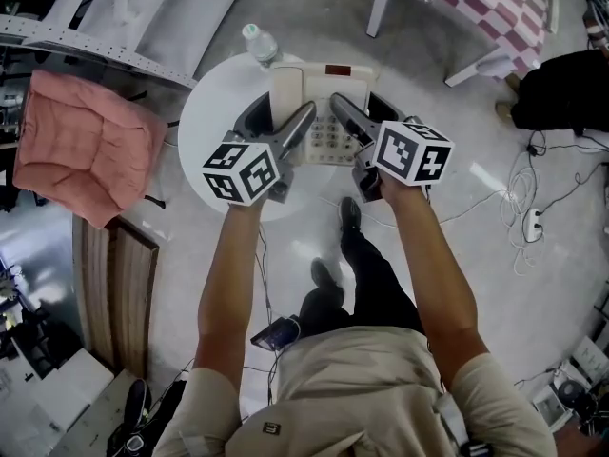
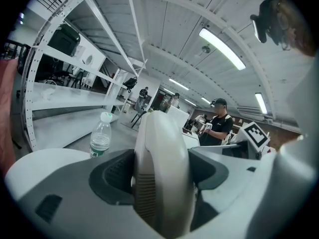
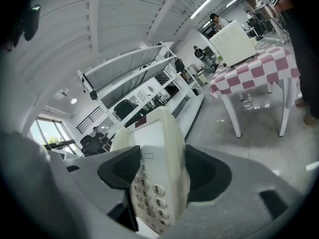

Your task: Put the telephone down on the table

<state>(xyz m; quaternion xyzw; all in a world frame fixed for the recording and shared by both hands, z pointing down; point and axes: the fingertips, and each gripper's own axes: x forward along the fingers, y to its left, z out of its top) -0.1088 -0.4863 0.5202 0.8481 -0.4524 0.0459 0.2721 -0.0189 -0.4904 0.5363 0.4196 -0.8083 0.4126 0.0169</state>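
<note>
A cream desk telephone (image 1: 324, 103) with its handset on the left and a keypad on the right is over the round white table (image 1: 211, 112); I cannot tell whether it touches the top. My left gripper (image 1: 281, 124) is shut on its handset side (image 2: 162, 173). My right gripper (image 1: 366, 122) is shut on its keypad side (image 3: 157, 183). In the left gripper view the left gripper (image 2: 162, 188) has dark pads on both sides of the handset. In the right gripper view the right gripper (image 3: 159, 180) clamps the edge by the number keys.
A clear water bottle (image 1: 259, 44) (image 2: 101, 138) stands at the table's far edge beside the telephone. A pink cushion (image 1: 81, 141) lies to the left, a checkered-cloth table (image 1: 485, 8) at the far right, and cables (image 1: 533, 217) run over the floor.
</note>
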